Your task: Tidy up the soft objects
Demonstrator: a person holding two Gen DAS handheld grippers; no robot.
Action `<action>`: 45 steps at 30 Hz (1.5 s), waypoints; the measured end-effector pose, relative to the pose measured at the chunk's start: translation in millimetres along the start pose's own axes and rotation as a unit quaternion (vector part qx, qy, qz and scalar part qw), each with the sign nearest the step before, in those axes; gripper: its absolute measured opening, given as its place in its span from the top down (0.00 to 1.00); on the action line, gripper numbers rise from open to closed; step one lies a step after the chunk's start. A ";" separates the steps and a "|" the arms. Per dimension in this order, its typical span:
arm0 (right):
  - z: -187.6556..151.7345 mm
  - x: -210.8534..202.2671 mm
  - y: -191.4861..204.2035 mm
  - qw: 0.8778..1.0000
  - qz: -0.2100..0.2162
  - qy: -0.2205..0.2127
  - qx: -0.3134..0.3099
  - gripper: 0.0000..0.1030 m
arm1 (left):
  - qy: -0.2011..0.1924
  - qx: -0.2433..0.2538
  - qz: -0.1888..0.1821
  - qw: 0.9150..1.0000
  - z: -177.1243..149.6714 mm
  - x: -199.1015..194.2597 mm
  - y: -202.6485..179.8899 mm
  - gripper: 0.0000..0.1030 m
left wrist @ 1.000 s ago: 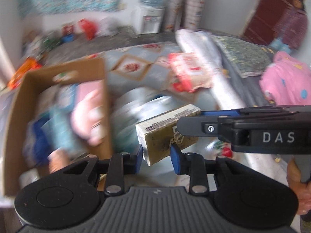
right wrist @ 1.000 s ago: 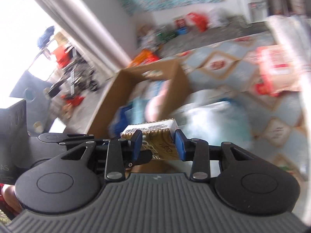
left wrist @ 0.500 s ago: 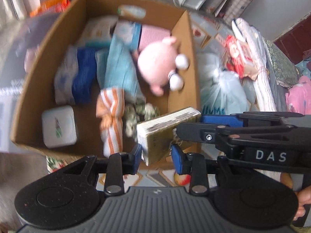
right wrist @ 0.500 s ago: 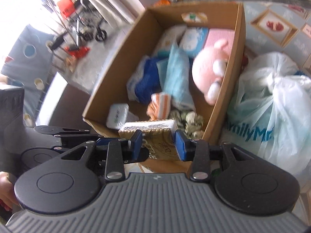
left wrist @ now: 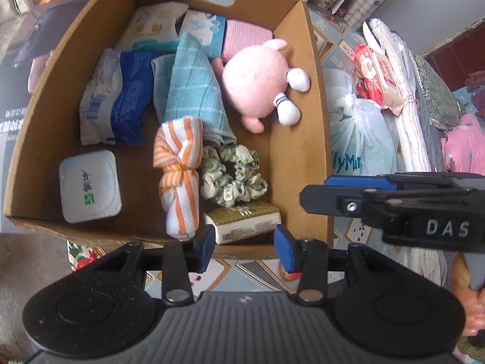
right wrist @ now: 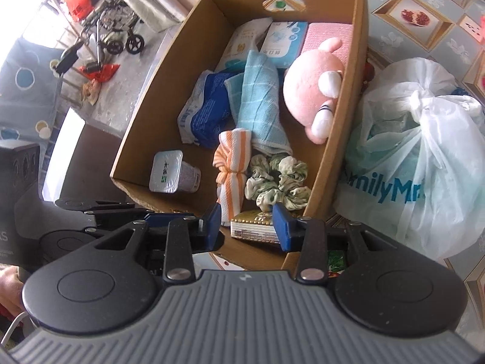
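A: What's the biggest thing here?

B: The cardboard box (left wrist: 298,139), open at the top, on a patterned tabletop (right wrist: 424,9), with a tied white plastic bag (right wrist: 424,139) just beside its right wall. Inside lie a pink plush toy (left wrist: 257,82), a folded teal towel (left wrist: 191,85), a blue and white wipes pack (left wrist: 118,97), an orange-striped cloth (left wrist: 178,179) knotted in the middle, a white lidded tub (left wrist: 89,186) and a green scrunchie (left wrist: 233,179).

A: And the gold tissue pack?

B: The gold tissue pack (left wrist: 245,220) lies flat on the box floor in the near right corner, just below the scrunchie. It is a small brick, shiny gold on top with a pale printed side facing the cameras. Its long axis runs along the near wall, from the striped cloth toward the right wall.

A: Who has it?

B: Neither, as far as I can see. The left tool (left wrist: 244,242) has just been opening; its blue pads stand spread, clear of the pack's ends. The right tool (right wrist: 245,224) also sits spread, pads flanking the pack with a gap on the left.
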State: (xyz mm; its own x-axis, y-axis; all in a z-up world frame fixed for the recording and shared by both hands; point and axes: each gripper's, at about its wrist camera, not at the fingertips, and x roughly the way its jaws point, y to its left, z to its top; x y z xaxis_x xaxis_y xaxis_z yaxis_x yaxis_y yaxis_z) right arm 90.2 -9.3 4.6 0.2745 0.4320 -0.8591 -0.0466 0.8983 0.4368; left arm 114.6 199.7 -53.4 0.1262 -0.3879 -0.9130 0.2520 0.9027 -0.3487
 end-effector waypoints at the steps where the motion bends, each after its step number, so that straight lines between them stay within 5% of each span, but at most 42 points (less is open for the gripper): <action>1: -0.7 -3.5 -1.5 1.000 0.002 -0.009 0.004 0.64 | -0.008 0.003 0.004 1.000 -0.3 -2.1 0.0 0.54; 9: -13.3 -42.5 -14.6 0.995 -0.022 -0.097 0.007 0.47 | -0.093 0.012 0.059 0.994 -3.0 -28.4 -4.9 0.31; 14: -27.7 -62.1 -27.4 0.988 -0.050 -0.147 -0.009 0.29 | -0.163 -0.007 0.128 0.978 -4.7 -49.6 -13.5 0.14; 17: -37.1 -69.7 -33.9 0.984 -0.071 -0.160 -0.015 0.21 | -0.184 -0.004 0.164 0.969 -4.4 -55.7 -19.7 0.12; 21: -53.6 -77.6 -38.2 0.981 -0.086 -0.171 -0.023 0.11 | -0.183 -0.016 0.174 0.967 -6.9 -59.5 -23.9 0.11; 25: -69.0 -84.5 -38.2 0.977 -0.112 -0.179 -0.038 0.02 | -0.203 -0.051 0.204 0.956 -17.4 -66.8 -29.0 0.02; 35: -92.0 -93.2 -36.0 0.968 -0.154 -0.193 -0.052 0.01 | -0.230 0.001 0.309 0.923 -40.3 -65.9 -69.1 0.02; 45: -97.4 -90.6 -42.2 0.974 -0.134 -0.178 -0.036 0.01 | -0.197 0.023 0.301 0.933 -55.3 -53.3 -83.8 0.02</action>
State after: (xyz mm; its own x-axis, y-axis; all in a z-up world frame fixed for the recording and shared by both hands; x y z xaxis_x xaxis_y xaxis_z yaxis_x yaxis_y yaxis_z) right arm -26.2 -78.6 38.0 0.6019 0.1374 -0.7867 0.0088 0.9839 0.1786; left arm 33.7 155.0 12.7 0.5982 0.1413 -0.7888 0.0607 0.9735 0.2205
